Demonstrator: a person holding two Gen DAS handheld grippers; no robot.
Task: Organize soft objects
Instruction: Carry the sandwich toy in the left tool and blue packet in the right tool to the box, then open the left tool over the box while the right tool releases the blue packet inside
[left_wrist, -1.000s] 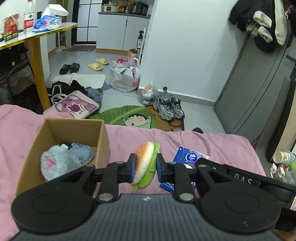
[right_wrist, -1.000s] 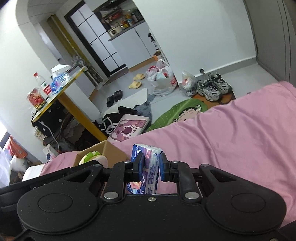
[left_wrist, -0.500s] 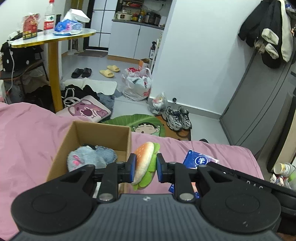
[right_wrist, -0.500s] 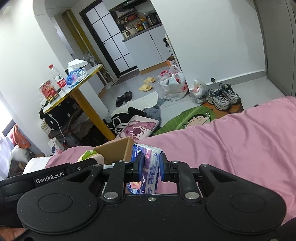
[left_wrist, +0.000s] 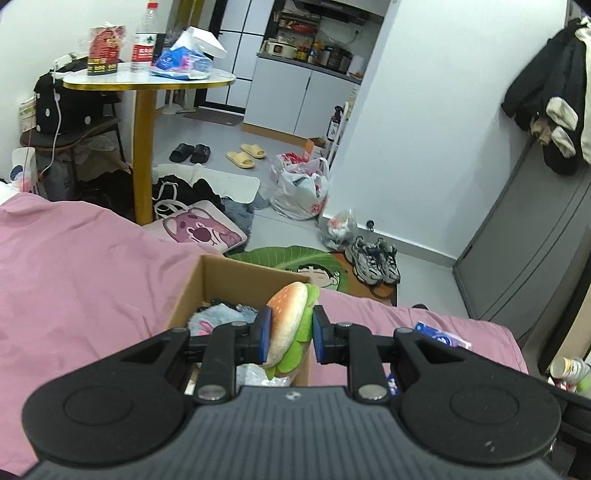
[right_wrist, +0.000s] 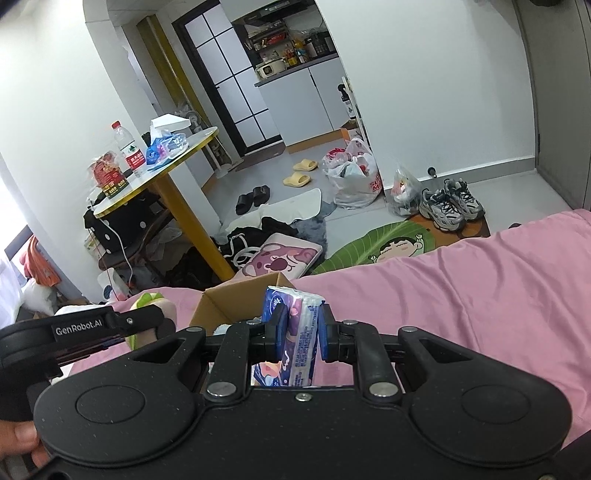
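Can't see much of what's inside the cardboard box (left_wrist: 221, 280): the left gripper (left_wrist: 289, 334) and its plush burger (left_wrist: 286, 325) cover the box's near half, so only a bit of a grey-blue fuzzy toy (left_wrist: 218, 317) pokes out. In the right view, the right gripper (right_wrist: 300, 334) and its tissue pack (right_wrist: 295, 332) block most of the box too. The labels on the bottle (left_wrist: 144, 38) on the round table beyond the box are too small to read.
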